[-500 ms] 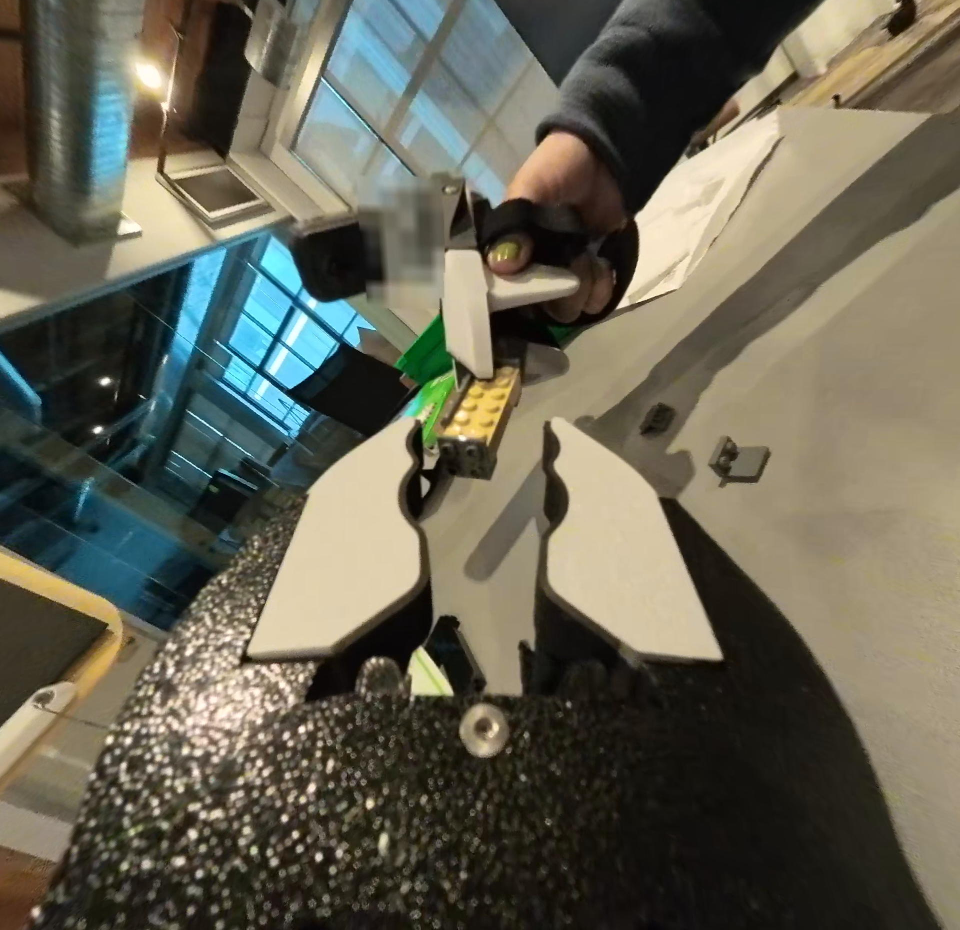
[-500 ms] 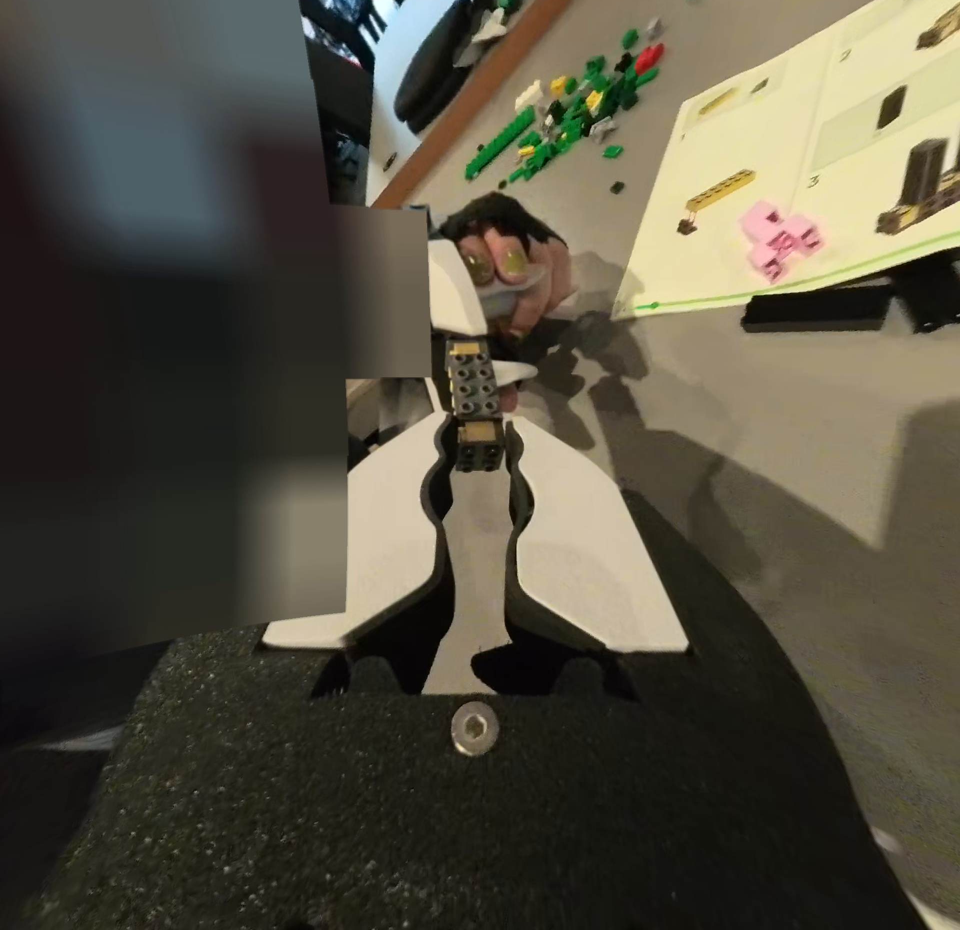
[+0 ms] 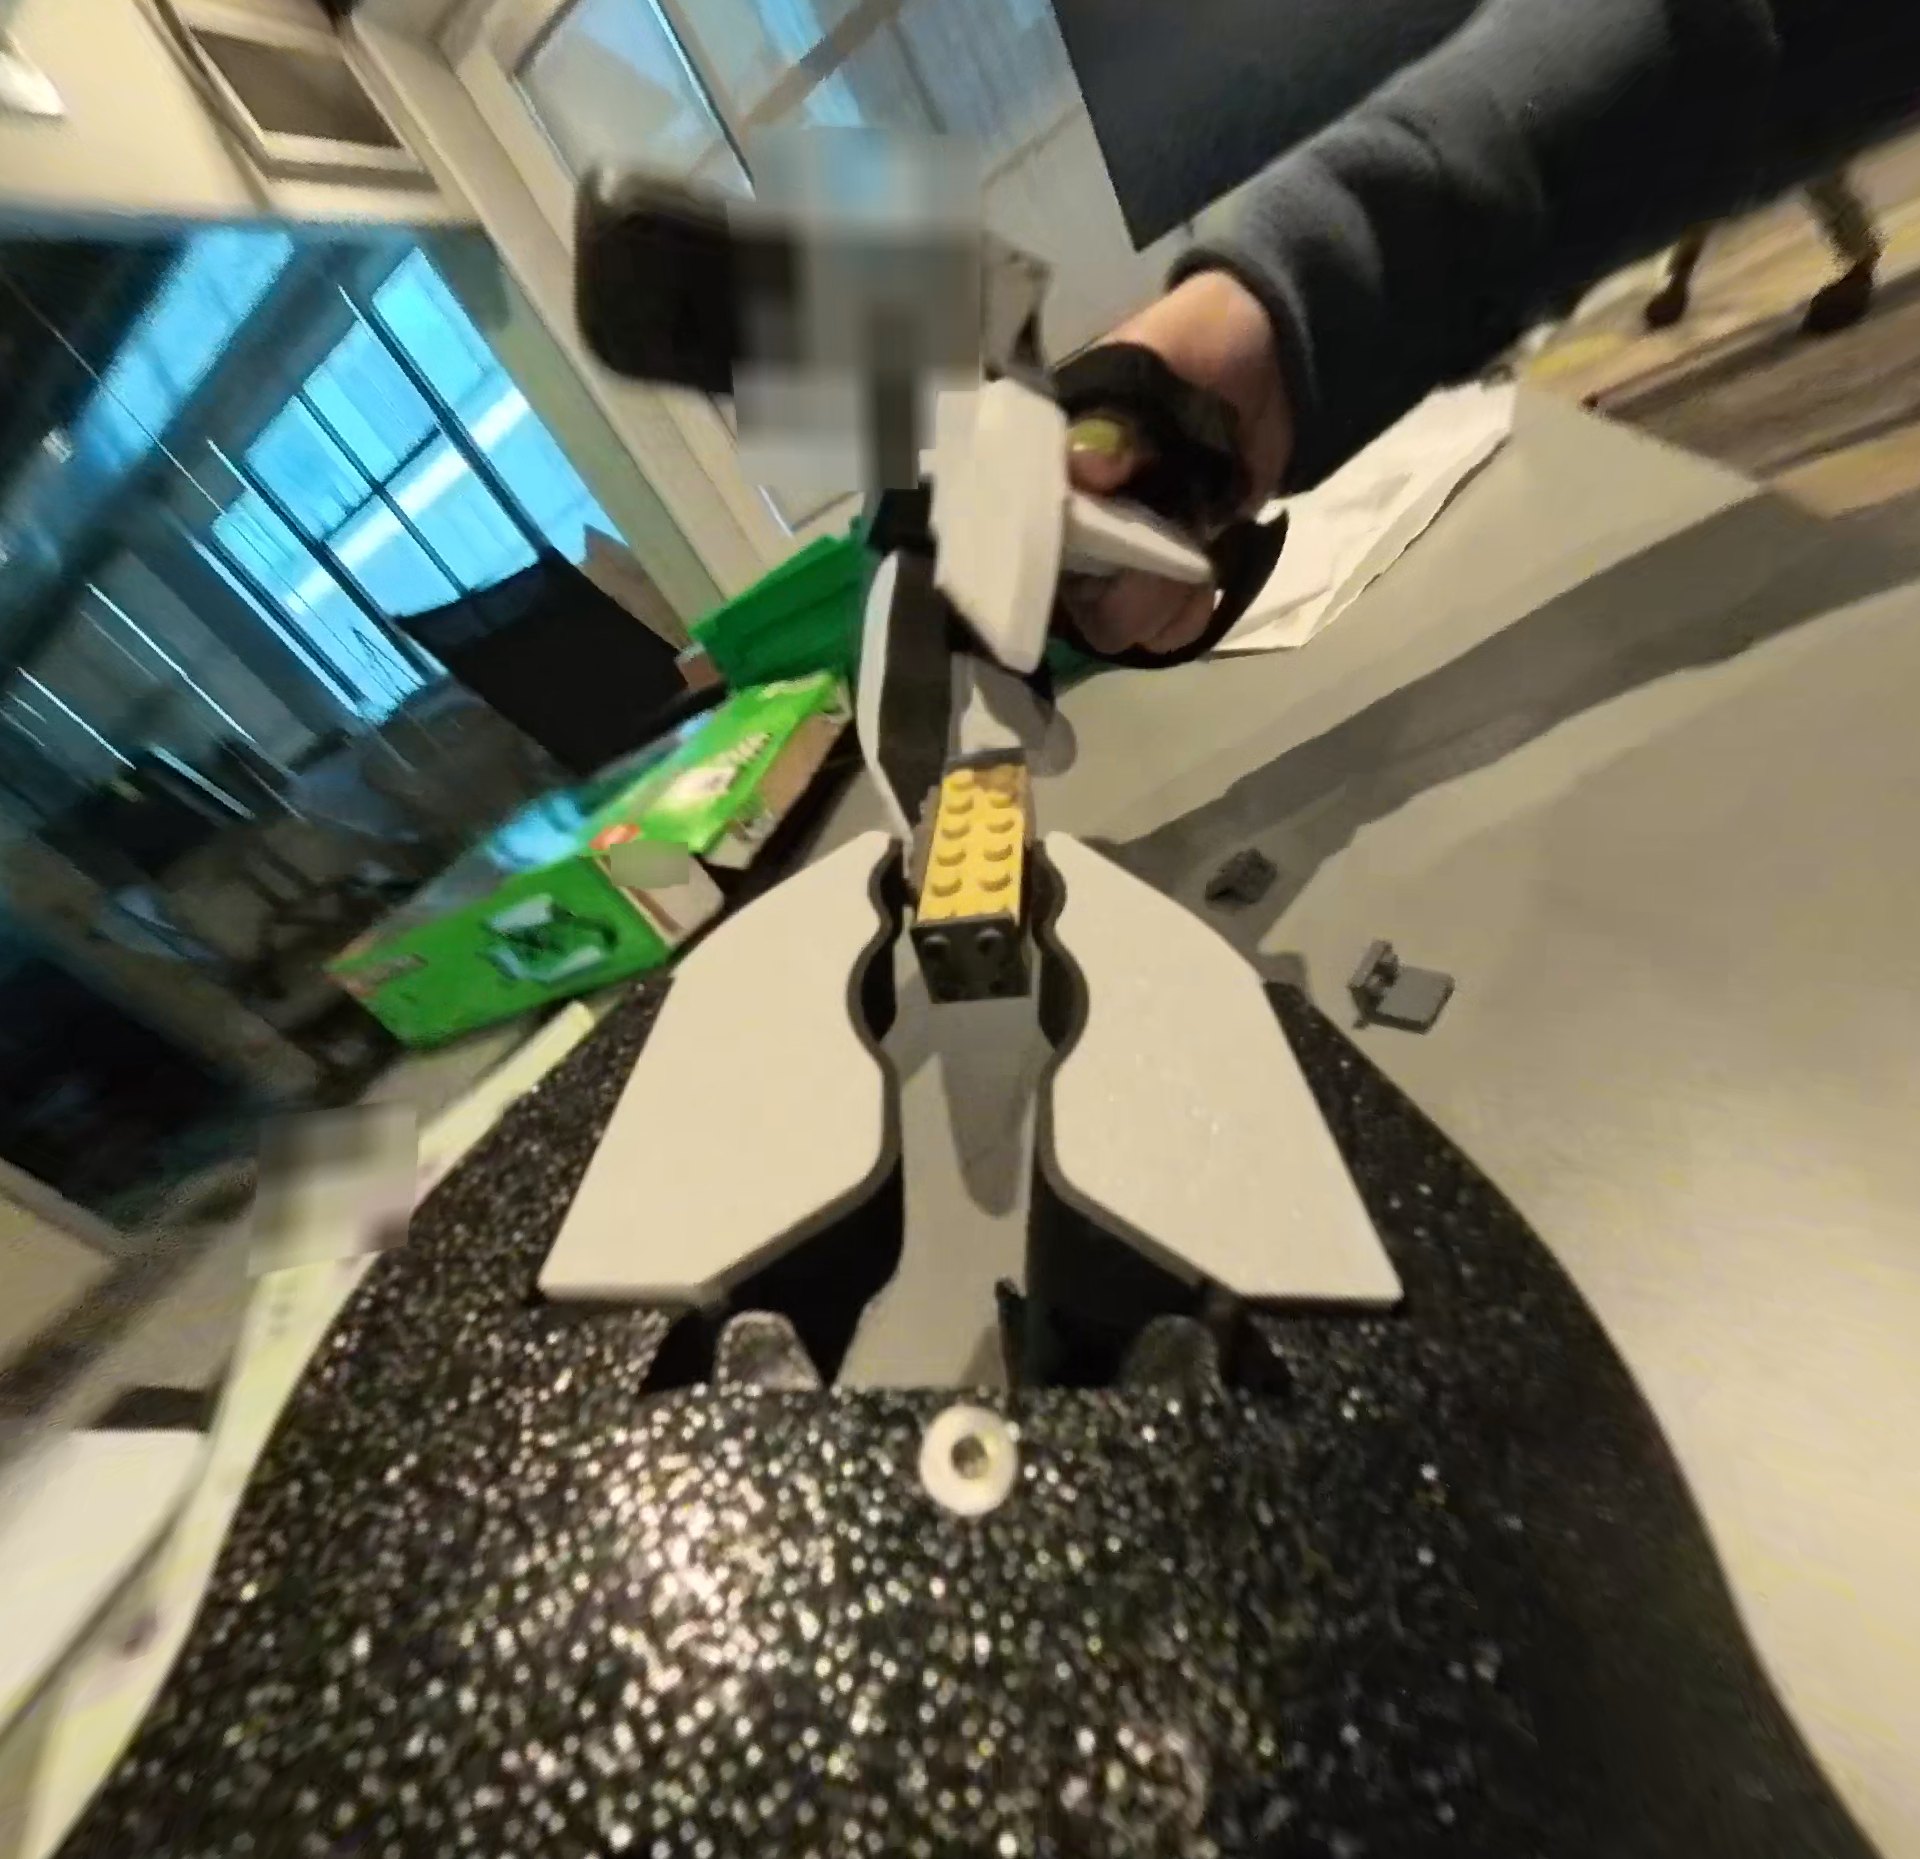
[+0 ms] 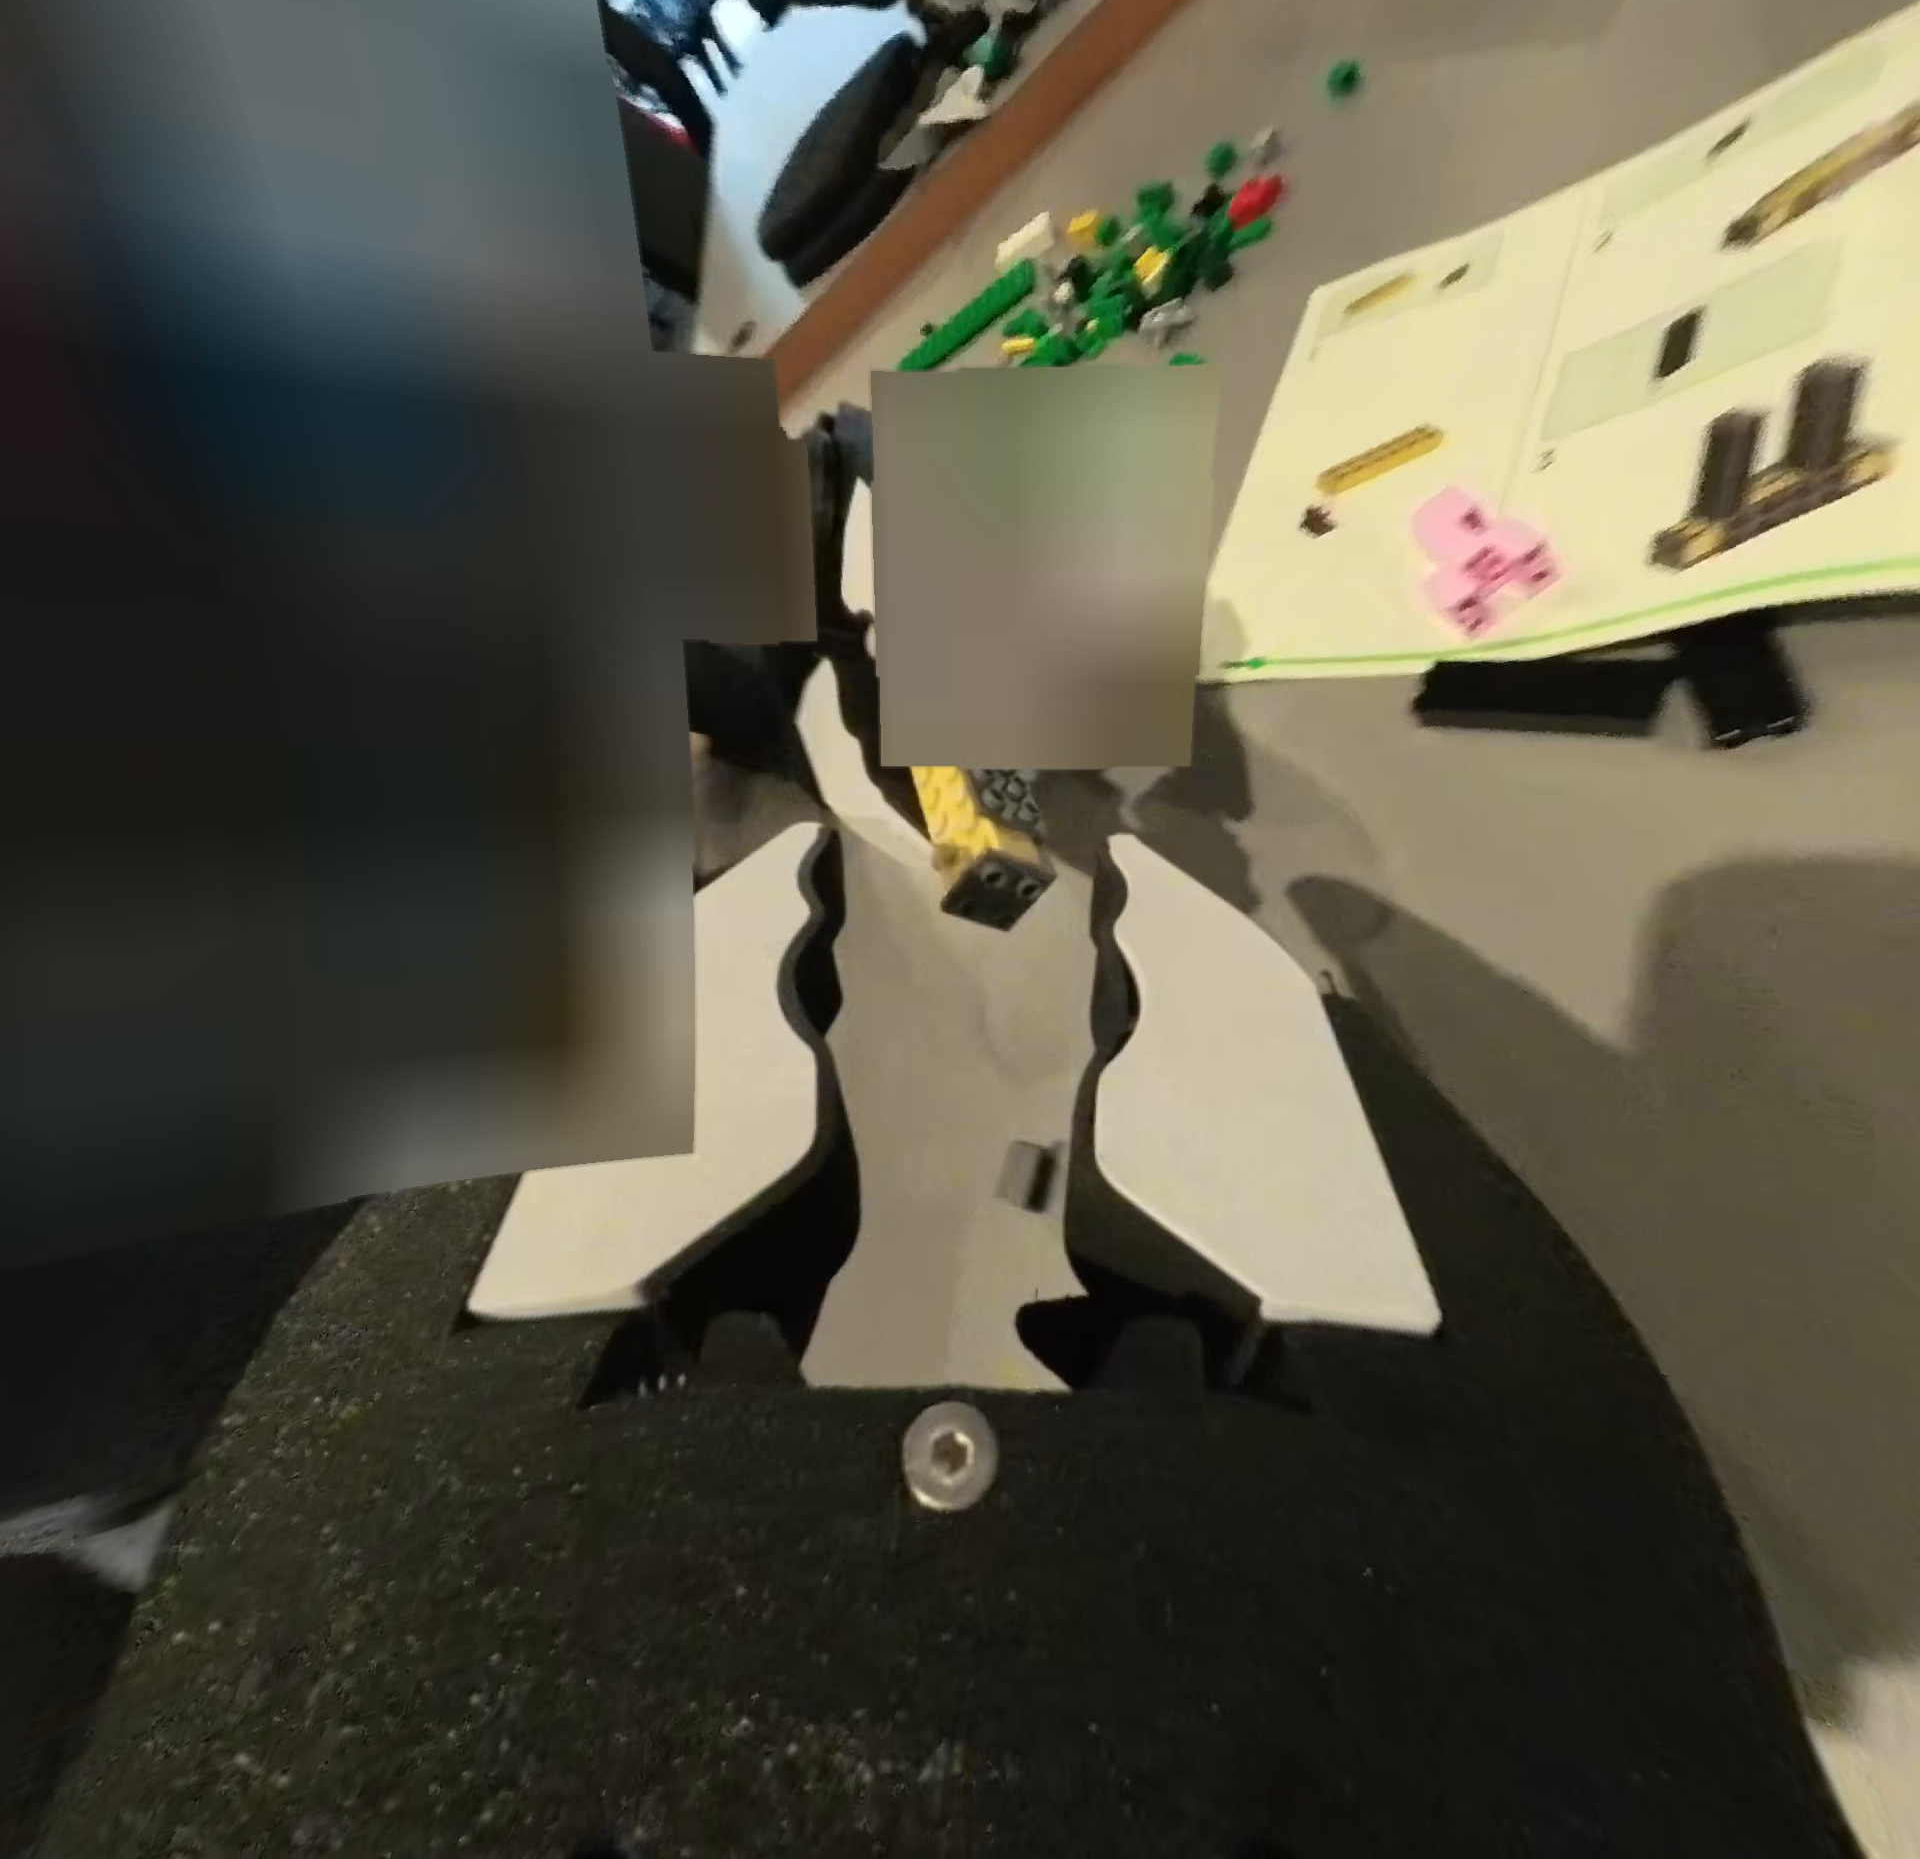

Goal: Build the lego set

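Grey surface (image 3: 1558, 1082), tilted in both views. An open instruction booklet (image 4: 1558, 407) lies on it at the far right, and a green box (image 3: 540, 916) stands at the left edge.

Change since half a second ago: the right tongs (image 4: 966, 838), then clamped on the dark end of the yellow-and-black lego assembly (image 3: 977, 843), now stand spread wide and clear of it. The left tongs (image 3: 966, 853), wide apart before, have narrowed and now pinch the assembly at their tips, off the surface.

Right hand (image 3: 1174, 459), dark sleeve, reaches in from upper right with its tool angled down toward the assembly.

Loose bricks (image 4: 1122, 271), mostly green, lie in a far pile. A small grey piece (image 3: 1397, 983) lies alone.
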`<state>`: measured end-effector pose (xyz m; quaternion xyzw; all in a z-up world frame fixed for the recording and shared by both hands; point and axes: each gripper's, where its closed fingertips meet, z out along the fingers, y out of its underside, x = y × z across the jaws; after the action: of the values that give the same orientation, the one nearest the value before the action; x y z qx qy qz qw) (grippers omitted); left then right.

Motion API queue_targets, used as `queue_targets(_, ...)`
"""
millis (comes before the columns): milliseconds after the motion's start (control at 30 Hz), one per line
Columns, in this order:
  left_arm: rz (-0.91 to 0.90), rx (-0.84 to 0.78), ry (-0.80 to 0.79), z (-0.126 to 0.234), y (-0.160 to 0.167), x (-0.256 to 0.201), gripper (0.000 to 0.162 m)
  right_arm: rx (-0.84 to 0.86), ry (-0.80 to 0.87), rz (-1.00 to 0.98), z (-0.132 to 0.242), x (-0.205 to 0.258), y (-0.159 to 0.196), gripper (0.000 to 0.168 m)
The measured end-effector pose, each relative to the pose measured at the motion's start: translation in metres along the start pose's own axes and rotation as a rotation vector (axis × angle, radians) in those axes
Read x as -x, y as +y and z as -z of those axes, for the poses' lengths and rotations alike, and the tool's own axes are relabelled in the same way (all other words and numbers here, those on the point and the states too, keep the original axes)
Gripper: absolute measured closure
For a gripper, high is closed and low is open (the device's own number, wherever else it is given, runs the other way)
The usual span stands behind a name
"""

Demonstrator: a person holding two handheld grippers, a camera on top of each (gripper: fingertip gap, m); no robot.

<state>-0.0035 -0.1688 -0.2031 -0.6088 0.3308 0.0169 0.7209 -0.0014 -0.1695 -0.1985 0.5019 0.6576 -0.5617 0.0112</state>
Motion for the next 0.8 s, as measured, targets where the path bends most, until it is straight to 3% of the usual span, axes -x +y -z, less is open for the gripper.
queue_targets(33, 0.067, 0.013, 0.01, -0.001, 0.003, 0.002, 0.14, -0.002, 0.051, 0.049, 0.002, -0.003, 0.0, 0.121)
queue_targets(200, 0.377, 0.206, 0.081, -0.009, 0.032, 0.006, 0.139, -0.015, 0.305, 0.226, 0.018, -0.023, 0.007, 0.12)
queue_targets(300, 0.466, 0.336, 0.119, -0.012, 0.045, -0.002, 0.139, -0.041, 0.358, 0.245, 0.023, -0.03, 0.015, 0.122)
queue_targets(500, 0.446, 0.57, 0.149, -0.013, 0.064, -0.025, 0.14, 0.003, 0.406, 0.29, 0.031, -0.034, 0.036, 0.126)
queue_targets(700, 0.273, 0.707, 0.193, -0.011, 0.079, -0.039, 0.141, 0.016, 0.392, 0.31, 0.037, -0.025, 0.048, 0.129)
queue_targets(800, 0.279, 0.744, 0.185, -0.007, 0.085, -0.039, 0.141, 0.035, 0.412, 0.317, 0.042, -0.026, 0.056, 0.128)
